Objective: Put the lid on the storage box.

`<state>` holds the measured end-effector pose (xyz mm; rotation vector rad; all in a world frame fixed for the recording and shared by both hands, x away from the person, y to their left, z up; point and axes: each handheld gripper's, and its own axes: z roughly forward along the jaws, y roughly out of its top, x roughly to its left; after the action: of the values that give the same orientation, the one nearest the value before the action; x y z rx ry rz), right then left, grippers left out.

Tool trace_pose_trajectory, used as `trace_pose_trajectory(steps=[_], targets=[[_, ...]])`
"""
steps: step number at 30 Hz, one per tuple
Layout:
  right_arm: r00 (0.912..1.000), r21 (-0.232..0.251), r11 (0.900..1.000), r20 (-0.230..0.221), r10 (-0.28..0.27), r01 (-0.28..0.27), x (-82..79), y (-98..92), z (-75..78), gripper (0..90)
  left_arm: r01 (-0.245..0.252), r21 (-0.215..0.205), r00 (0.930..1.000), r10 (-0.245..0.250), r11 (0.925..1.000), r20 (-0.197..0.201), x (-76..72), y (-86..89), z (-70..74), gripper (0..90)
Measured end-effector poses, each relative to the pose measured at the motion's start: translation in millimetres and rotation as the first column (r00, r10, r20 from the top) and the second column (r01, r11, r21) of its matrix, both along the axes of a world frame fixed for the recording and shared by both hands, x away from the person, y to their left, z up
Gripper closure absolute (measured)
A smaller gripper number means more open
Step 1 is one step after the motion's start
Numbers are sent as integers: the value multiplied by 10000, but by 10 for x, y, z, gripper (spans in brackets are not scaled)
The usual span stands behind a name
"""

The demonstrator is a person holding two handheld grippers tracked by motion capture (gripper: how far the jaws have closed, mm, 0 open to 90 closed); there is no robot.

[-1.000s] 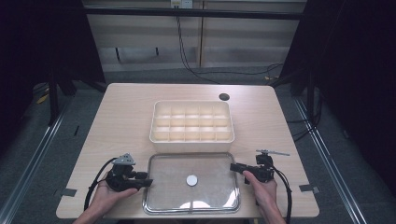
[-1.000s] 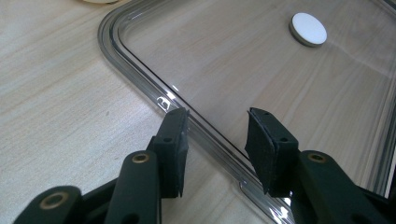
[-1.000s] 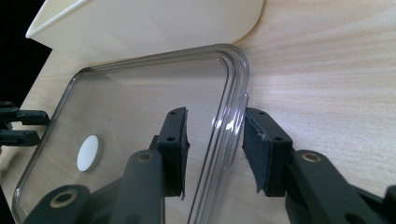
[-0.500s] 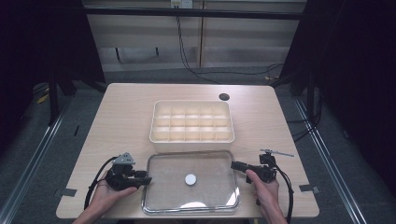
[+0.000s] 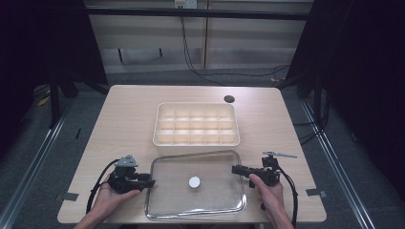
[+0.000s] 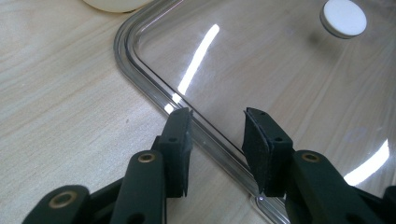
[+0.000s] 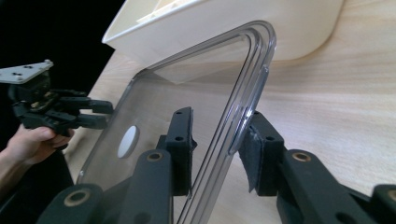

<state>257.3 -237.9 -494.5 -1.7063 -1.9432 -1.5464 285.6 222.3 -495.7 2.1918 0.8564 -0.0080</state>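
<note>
From above, a cream tray point(image 5: 197, 124) of small square compartments sits mid-table, its cells bare. Before it lies a clear lid point(image 5: 197, 185) with rounded corners and a white round knob point(image 5: 194, 182). The left gripper point(image 5: 149, 183) meets the lid's left edge, the right gripper point(image 5: 236, 169) its right edge.

In the left gripper view, spread black jaws straddle the lid's ridged rim point(image 6: 205, 135) without pinching it.

In the right gripper view, parted jaws bracket the rim point(image 7: 243, 116); contact is unclear. The tray point(image 7: 261, 23) is cut off above.
</note>
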Motion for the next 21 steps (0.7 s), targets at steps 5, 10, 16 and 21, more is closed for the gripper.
trace_pose_trajectory(steps=[5,10,16,21], targets=[[9993,122,9993,78,363,-364,31,16,-1,674,-83,-115,9999,82,9999,-105,13,6,-4,616],[9993,118,9992,19,383,-383,28,7,10,713,-300,-121,9995,299,9995,-102,-2,-4,0,535],[9991,484,9984,323,289,-304,25,-7,36,745,-404,-269,9989,397,9988,-259,20,42,-2,452],[9984,634,9973,445,336,-364,16,-8,48,752,-388,-514,9984,366,9979,-435,21,25,-9,380]])
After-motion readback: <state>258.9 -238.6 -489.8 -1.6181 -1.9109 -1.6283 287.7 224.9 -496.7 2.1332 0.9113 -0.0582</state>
